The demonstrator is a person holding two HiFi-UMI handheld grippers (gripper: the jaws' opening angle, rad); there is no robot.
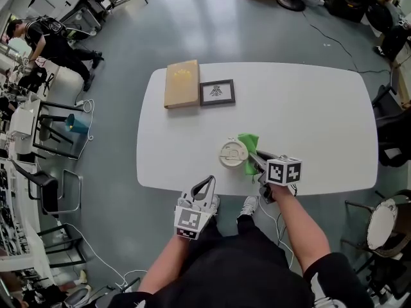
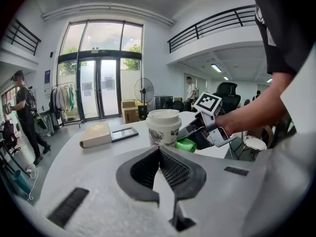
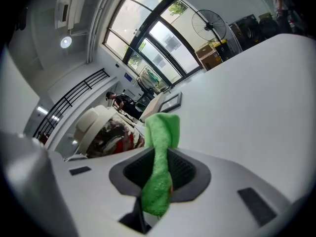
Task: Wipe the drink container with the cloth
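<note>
The drink container [image 1: 232, 153], a lidded white cup with a printed band, stands upright on the white table [image 1: 308, 108]. It is just off the tips of the right tongs [image 1: 255, 159], on their inner side, and ahead of the left tongs [image 1: 207, 185]. The right tongs are clamped on the green cloth [image 3: 160, 162]. A fold is pinched between the jaws and a free end sticks out past the tips, which is likely meant to let soft fabric rather than hard plastic meet the cup wall. That free end lies just beside the cup's flank, on the side facing the right tongs; whether it actually presses on the wall cannot be told. The right tongs come in low and slanted, which suits a wipe along the side rather than over the lid. The left tongs have their jaws together with nothing between them. They hang at the near table edge, apart from the cup and pointed toward it, probably ready to steady it if the rubbing makes it slide or tip, since an unheld cup is light. Well beyond both tongs, at the far part of the table, a tan book [image 1: 182, 83] and a small framed picture [image 1: 217, 92] lie side by side, clear of the work.
</note>
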